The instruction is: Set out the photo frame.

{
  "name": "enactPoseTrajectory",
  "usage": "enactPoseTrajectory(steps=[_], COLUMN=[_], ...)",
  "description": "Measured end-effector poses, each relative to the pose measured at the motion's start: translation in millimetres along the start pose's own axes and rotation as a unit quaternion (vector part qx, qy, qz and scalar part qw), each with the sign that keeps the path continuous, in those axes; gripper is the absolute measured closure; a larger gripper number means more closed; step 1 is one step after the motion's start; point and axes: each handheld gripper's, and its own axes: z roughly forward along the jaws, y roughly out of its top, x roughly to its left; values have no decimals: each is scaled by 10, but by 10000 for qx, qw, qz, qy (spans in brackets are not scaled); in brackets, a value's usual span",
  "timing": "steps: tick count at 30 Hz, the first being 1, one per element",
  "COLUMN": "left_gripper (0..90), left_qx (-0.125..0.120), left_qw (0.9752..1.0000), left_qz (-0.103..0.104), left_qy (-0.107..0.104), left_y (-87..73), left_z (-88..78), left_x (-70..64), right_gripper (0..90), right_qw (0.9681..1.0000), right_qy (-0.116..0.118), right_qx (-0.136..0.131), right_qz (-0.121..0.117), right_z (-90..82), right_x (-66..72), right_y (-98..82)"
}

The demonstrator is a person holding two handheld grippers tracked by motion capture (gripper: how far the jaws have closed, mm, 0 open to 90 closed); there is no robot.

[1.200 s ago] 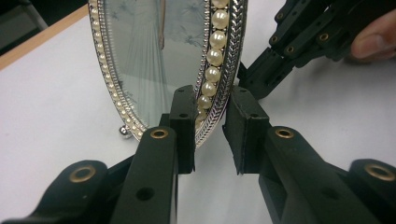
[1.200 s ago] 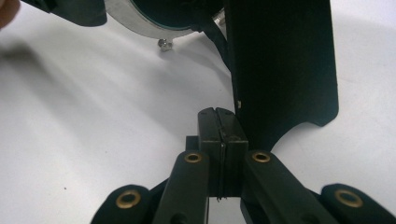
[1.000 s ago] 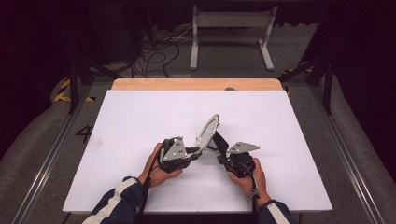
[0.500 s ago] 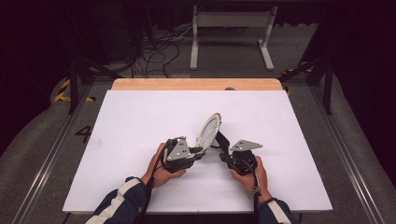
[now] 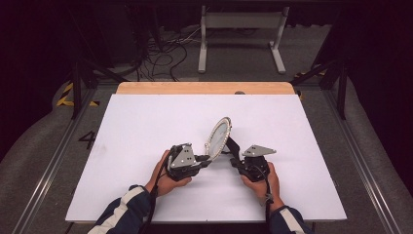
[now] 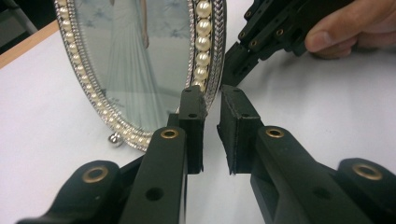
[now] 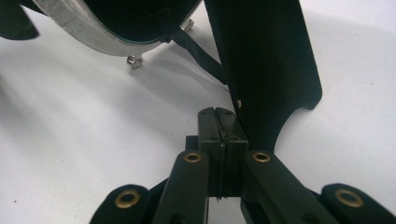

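Item: oval picture frame point(image 5: 218, 136), pearl-beaded silver rim, portrait of a figure in a long white dress behind glass. It stands tilted near the middle of the white table point(image 5: 146, 122), resting on small metal feet and a black easel leg point(image 7: 266, 70) at its back.

Left gripper point(image 6: 212, 100): just at the frame's lower edge, about 7 o'clock of it in the high view. Jaws narrow, with a slim gap between the pads; they hold nothing, and the inner pad looks to be touching or nearly touching the beaded rim.

Right gripper point(image 7: 218, 114): behind the frame, about 4 o'clock of it. Jaws pressed together, nothing visibly between them; the easel leg lies just beside the tips, and contact cannot be told.

Risk, as I judge it: the frame balances on a thin prop. A nudge from the right tips could fold or skid the leg and drop the frame face-down; a sideways push from the left could slide the feet on the smooth top, or scuff the beads.
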Motion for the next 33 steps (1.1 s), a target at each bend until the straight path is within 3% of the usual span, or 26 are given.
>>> enactPoseTrajectory(steps=[11,19,24,27,28,33], left_gripper=[752,656,581,549,521,470], left_qx=[236,257,354,353,377,504], left_qw=[9997,9987,9958,9950,9934,9925], left_qz=[48,-213,-469,-578,-744,-773], left_qy=[85,395,700,735,782,805], left_y=[-161,-351,-537,-595,-670,-763], left_z=[-281,-511,-737,-800,-857,-919], left_x=[19,65,100,100,93,48], right_gripper=[900,845,719,690,644,527], right_qw=[10000,9999,9996,9993,9988,9974], right_qy=[-49,-79,64,121,166,315], right_qx=[-33,-99,-242,-322,-421,-641], right_qz=[76,82,-136,-165,-185,-93], right_z=[-9,-40,-80,-86,-84,-45], right_x=[-53,-9,174,231,306,398], right_y=[-2,-3,32,52,82,125])
